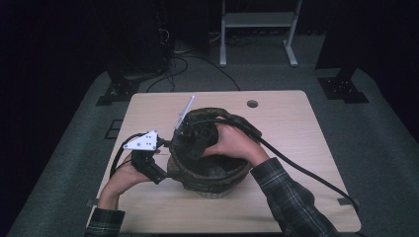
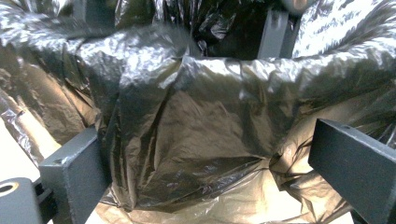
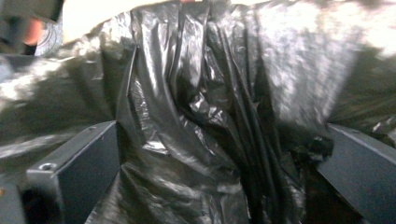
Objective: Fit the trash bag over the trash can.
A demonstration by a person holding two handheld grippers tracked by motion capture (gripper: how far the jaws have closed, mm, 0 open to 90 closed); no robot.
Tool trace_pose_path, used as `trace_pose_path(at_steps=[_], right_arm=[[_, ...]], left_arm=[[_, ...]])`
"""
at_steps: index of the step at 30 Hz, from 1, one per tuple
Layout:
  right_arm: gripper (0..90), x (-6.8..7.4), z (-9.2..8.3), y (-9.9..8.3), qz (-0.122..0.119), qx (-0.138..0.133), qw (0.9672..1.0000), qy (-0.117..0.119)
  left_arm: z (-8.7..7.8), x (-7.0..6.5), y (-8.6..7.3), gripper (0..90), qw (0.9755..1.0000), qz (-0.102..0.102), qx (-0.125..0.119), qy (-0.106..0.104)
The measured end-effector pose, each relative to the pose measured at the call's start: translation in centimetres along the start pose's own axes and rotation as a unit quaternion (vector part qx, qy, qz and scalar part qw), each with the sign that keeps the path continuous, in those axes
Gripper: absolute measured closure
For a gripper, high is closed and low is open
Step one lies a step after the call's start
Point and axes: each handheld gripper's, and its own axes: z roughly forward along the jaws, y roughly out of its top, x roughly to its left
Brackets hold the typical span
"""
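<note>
- At the left of the high view, the left tool (image 1: 160, 165) is held against the outer left wall of the basket (image 1: 210, 190), low down, just under its rim; a grey three-cornered plate is seen on top of it.
- In the left gripper view, the two jaws of this tool are spread wide, one on each side of a bulge of the black plastic bag (image 2: 196, 140). The film is touched by the left jaw, but nothing is pinched between the jaws.
- In the middle of the light wooden worktop (image 1: 296, 123) the basket is standing upright. It is a round, ribbed container, and it is lined with the black bag, whose edge is folded out over the rim and hangs down the wall.
- The bag is thin, shiny and strongly wrinkled; where it is stretched, it looks brownish and half transparent. What lies under the film cannot be told.
- The right tool (image 1: 197, 138) is put down into the mouth of the basket, with the right hand (image 1: 232, 143) resting over the far rim. A thick black cable runs from it to the right edge of the worktop.
- In the right gripper view, the jaws are also wide apart, with vertical folds of the bag (image 3: 210, 116) between them; no grip on the film is seen.
- No label or writing can be read on the bag or on the basket.
</note>
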Motion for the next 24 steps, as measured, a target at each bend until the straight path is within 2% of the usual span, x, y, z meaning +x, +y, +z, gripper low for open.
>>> trace_pose_path(at_steps=[4,7,13,17,21,24], right_arm=[[0.0,0.2,1.4,0.1,-0.004,0.013,0.9999,0.004],[0.0,0.2,1.4,0.0,-0.002,0.018,0.9998,0.002],[0.0,0.4,-1.5,-0.3,-0.008,-0.002,0.9996,-0.028],[0.0,0.3,-3.6,-1.0,0.004,-0.013,0.9991,-0.040],[0.0,0.1,-5.4,-2.1,0.007,-0.042,0.9980,-0.046],[0.0,0.1,-6.1,-2.7,0.012,-0.046,0.9974,-0.054]], left_arm=[[0.0,0.0,0.0,1.6,1.0000,-0.004,-0.004,0.000],[0.0,0.0,0.0,1.6,1.0000,-0.003,-0.003,0.000],[-0.1,0.0,0.0,1.6,1.0000,-0.003,-0.003,0.002],[-0.3,0.1,0.0,0.9,1.0000,-0.004,-0.002,0.006],[-0.5,0.3,-0.1,0.0,0.9999,-0.011,-0.005,0.011],[-0.6,0.3,-0.1,0.0,0.9998,-0.010,-0.005,0.013]])
